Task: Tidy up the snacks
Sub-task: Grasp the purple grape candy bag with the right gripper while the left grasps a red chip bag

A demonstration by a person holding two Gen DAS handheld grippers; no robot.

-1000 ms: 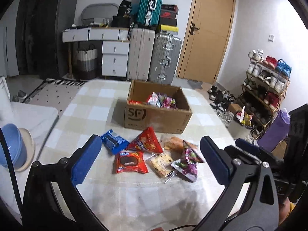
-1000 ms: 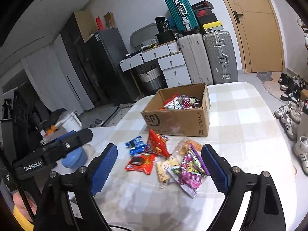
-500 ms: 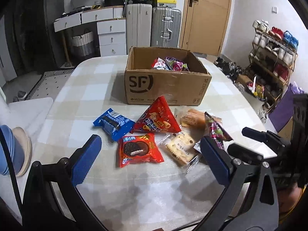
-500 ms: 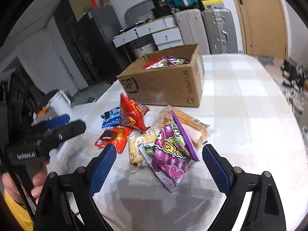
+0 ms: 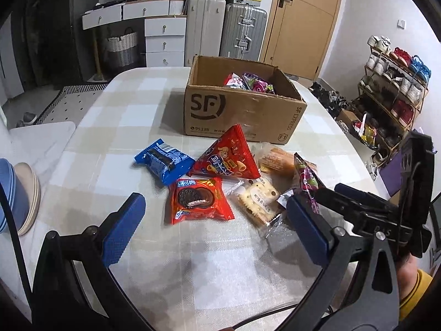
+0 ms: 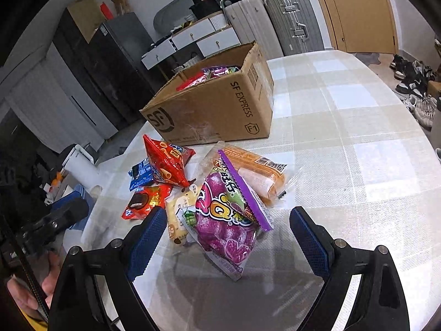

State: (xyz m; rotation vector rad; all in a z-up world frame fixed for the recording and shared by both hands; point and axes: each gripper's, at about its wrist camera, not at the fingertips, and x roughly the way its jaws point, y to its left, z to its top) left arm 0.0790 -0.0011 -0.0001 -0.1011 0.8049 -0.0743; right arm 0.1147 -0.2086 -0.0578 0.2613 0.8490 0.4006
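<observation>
A cardboard box point(image 5: 242, 110) is sitting toward the far edge of the checked table point(image 5: 115, 127), open at the top and already holding a few snack packets point(image 5: 249, 82). In front of the box, nearer the middle of the table, a cluster of loose snacks is lying flat. A blue cookie pack point(image 5: 163, 162) is lying with its long axis running diagonally from the far left to the near right. A red triangular chip bag point(image 5: 227, 157) is pointing its tip at the box. A red cookie pack point(image 5: 198, 200) is lying just in front of it, with a cracker pack point(image 5: 257, 198) beside that and an orange bread pack point(image 6: 256, 173) behind. A purple gummy bag point(image 6: 228, 220) is resting partly on the other packs, its long axis running from the box side toward the near edge, its sealed purple strip raised at the far end. The right gripper point(image 6: 228, 237) is hanging just over this bag with its jaws spread wide, the bag lying between them untouched. The left gripper point(image 5: 215, 226) is likewise standing released, its blue pads point(image 5: 122, 229) framing the red cookie pack and the cracker pack without gripping anything.
</observation>
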